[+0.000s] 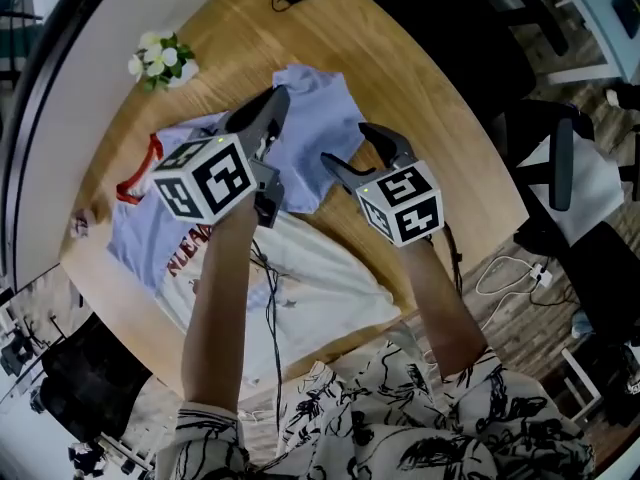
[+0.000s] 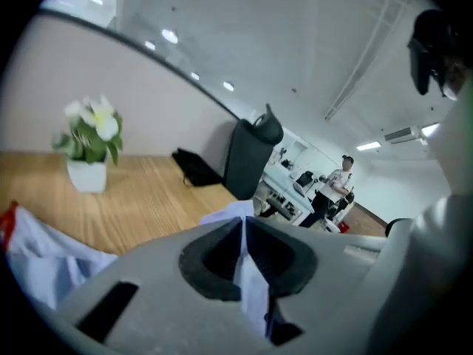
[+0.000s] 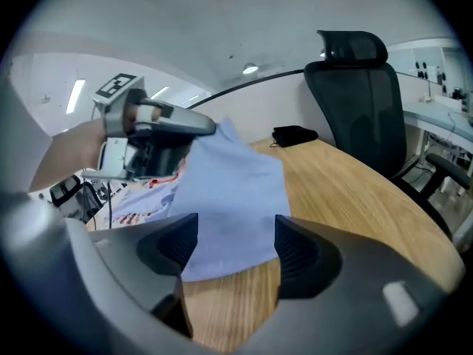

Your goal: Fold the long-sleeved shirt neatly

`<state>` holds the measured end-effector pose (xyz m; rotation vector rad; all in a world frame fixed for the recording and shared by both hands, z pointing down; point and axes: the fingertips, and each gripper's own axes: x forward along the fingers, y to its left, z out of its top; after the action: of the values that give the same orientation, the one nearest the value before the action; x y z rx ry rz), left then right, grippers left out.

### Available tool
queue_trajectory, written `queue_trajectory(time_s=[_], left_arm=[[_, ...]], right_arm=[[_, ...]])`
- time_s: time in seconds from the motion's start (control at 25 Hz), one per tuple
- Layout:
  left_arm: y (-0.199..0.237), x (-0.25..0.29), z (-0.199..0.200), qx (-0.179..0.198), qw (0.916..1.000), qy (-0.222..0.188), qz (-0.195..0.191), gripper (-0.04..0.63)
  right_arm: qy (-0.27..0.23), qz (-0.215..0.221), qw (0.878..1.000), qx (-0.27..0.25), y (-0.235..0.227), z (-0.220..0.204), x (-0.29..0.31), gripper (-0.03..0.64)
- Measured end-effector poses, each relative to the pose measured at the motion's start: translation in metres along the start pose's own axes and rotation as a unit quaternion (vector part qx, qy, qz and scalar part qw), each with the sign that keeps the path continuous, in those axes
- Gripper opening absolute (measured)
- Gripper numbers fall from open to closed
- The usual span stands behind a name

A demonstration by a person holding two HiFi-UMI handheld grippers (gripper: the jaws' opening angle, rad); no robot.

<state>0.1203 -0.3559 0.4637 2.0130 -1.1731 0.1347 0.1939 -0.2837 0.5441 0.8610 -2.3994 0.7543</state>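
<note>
A light blue long-sleeved shirt (image 1: 150,233) with a red collar and red print lies spread on the round wooden table (image 1: 420,138). Its white lower part reaches the near edge. One sleeve (image 1: 318,133) is lifted and folded across toward the far right. My left gripper (image 1: 280,96) is shut on that sleeve's upper edge; in the left gripper view a thin strip of blue fabric (image 2: 255,291) runs between the closed pads of my left gripper (image 2: 242,231). My right gripper (image 1: 356,158) stands open at the sleeve's lower edge. In the right gripper view the sleeve (image 3: 233,191) lies between the spread jaws of my right gripper (image 3: 235,242), untouched.
A small white pot of flowers (image 1: 160,60) stands at the table's far left. A black pouch (image 3: 294,134) lies near the far edge, with a black office chair (image 3: 362,102) behind the table. A thin cable (image 1: 270,303) hangs from the left gripper over the shirt.
</note>
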Motion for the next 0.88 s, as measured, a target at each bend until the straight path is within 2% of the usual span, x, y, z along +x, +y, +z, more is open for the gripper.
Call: queue_trajectory(time_s=[0.12,0.28,0.52,0.64,0.72,0.88], left_arm=[[-0.017,-0.068,0.038,0.039,0.9944,-0.094,0.027,0.021],[-0.007,-0.159,0.075,0.064,0.9765,-0.180,0.100,0.020],[0.040,-0.292,0.092,0.046,0.9345,-0.279,0.216,0.020],[0.059,-0.351,0.089,0.046,0.9150,-0.315,0.248,0.020],[0.069,-0.392,0.084,0.051,0.8983,-0.344,0.268,0.020],[0.093,-0.467,0.055,0.069,0.8696,-0.380,0.307,0.020]], right_arm=[[0.000,0.030,0.999,-0.029,0.025,0.012,0.009,0.336],[0.006,0.075,0.996,-0.058,0.073,0.028,0.023,0.336],[0.051,0.148,0.983,-0.100,0.150,0.025,0.058,0.334],[0.071,0.161,0.976,-0.130,0.174,0.020,0.078,0.334],[0.079,0.161,0.973,-0.146,0.184,0.016,0.086,0.334],[0.093,0.163,0.968,-0.165,0.198,-0.002,0.098,0.324]])
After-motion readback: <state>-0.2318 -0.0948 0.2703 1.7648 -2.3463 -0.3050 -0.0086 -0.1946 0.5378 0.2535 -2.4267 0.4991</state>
